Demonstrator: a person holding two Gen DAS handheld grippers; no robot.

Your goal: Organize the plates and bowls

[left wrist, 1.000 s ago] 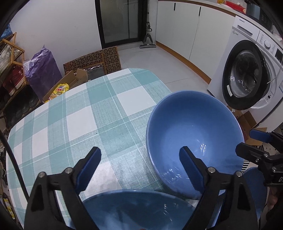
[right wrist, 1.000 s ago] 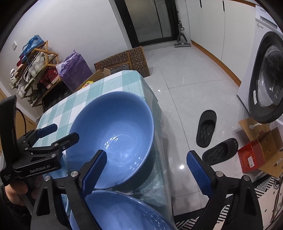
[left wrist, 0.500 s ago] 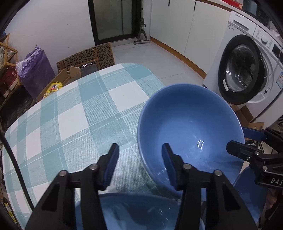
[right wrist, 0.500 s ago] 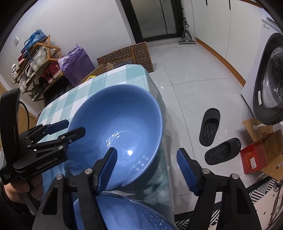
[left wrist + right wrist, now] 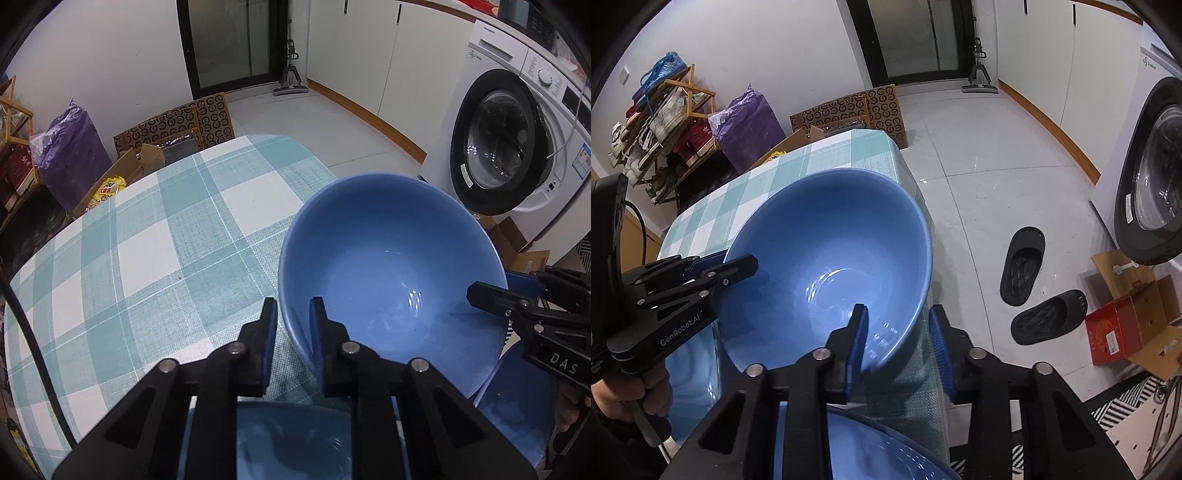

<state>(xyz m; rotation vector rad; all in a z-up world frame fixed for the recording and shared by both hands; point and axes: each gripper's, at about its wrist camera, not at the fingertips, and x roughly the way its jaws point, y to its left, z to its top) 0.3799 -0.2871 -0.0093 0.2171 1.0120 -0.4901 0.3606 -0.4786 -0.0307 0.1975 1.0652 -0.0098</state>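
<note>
Left wrist view: left hand-held gripper (image 5: 291, 314) clamped on the bowl (image 5: 391, 284) rim; right hand-held gripper (image 5: 897, 325) closing across the opposite rim. Bowl sits at the surface (image 5: 147, 229) edge. Grasp step; next, probably a level two-handed lift.

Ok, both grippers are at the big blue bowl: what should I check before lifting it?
1. Left gripper clamped on the bowl rim: ok.
2. Right gripper clamped: not ok; jaws closing, rim between them, outer finger not touching yet.
3. Bowl empty: ok.
4. Bowl fully on the table: cannot tell; it sits at the edge.
5. Clearance over the blue dish below the grippers: cannot tell.
</note>
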